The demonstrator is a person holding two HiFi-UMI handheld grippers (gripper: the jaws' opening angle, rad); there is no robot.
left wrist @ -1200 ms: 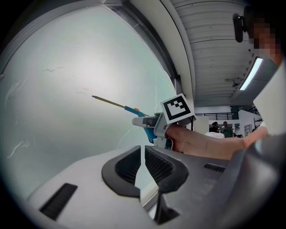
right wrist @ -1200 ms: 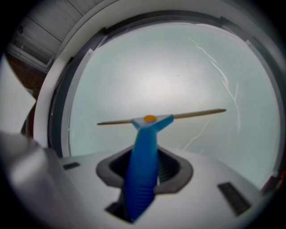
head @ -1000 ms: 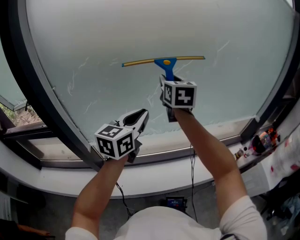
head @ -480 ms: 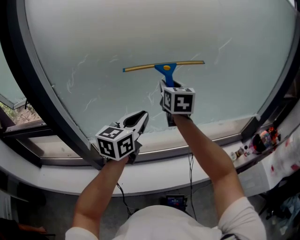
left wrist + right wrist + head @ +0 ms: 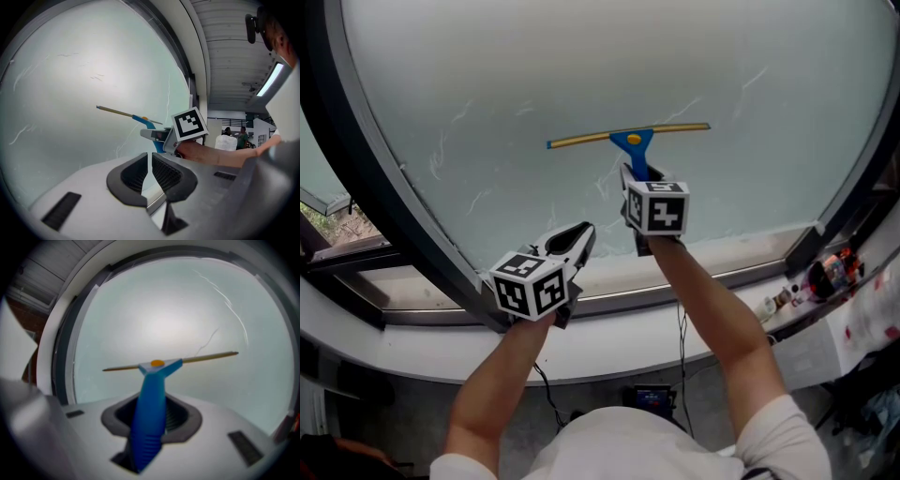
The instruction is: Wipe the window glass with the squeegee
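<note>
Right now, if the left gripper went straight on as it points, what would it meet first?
Likely the squeegee's blue handle in the right gripper, straight ahead of the left gripper; depth is unclear, so perhaps the window glass instead.

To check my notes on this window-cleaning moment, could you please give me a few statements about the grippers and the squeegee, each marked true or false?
1. The right gripper is shut on the blue-handled squeegee with the yellow blade. True.
2. The left gripper holds a cloth. False: its fingers are shut on nothing.
3. The squeegee's blade runs roughly level across the frosted window glass. True.
4. The squeegee lies on the sill. False: it is held up at the glass.
</note>
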